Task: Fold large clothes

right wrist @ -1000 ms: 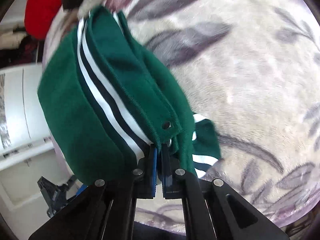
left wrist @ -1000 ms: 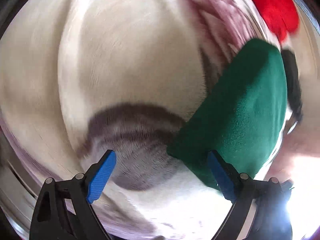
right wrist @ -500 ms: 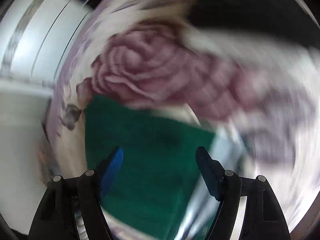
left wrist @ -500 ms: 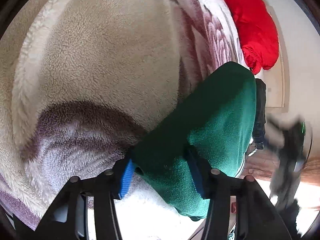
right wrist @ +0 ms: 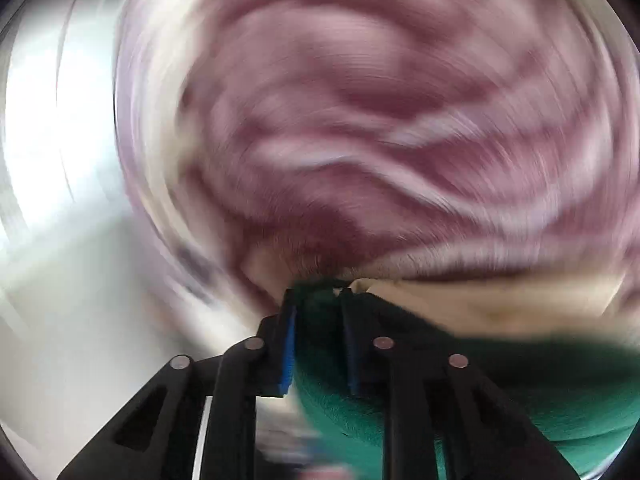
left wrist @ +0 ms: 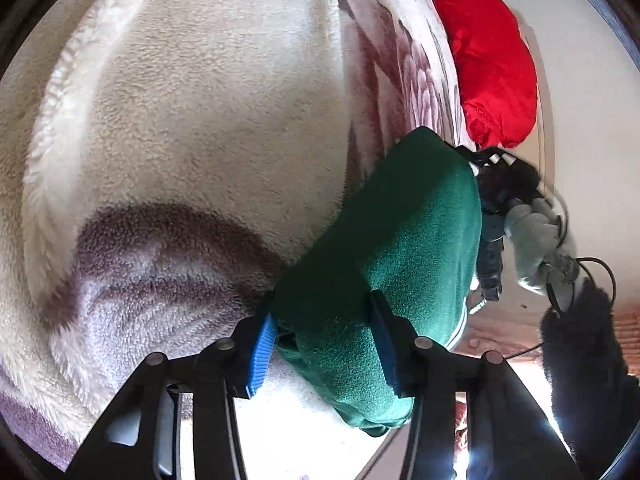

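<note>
Gripping one green garment with both grippers, on the floral blanket.
Left gripper closing, clamped on its fold; right gripper closing on its edge; one red garment beyond it.

One green garment, one red garment, one blanket.

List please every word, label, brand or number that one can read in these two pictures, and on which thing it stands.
None: no readable text appears in either view.
Green garment: plain fleece, no label showing.
Red garment: no print visible.
Floral blanket: pattern only.
Right wrist view: too blurred to read anything.
</note>
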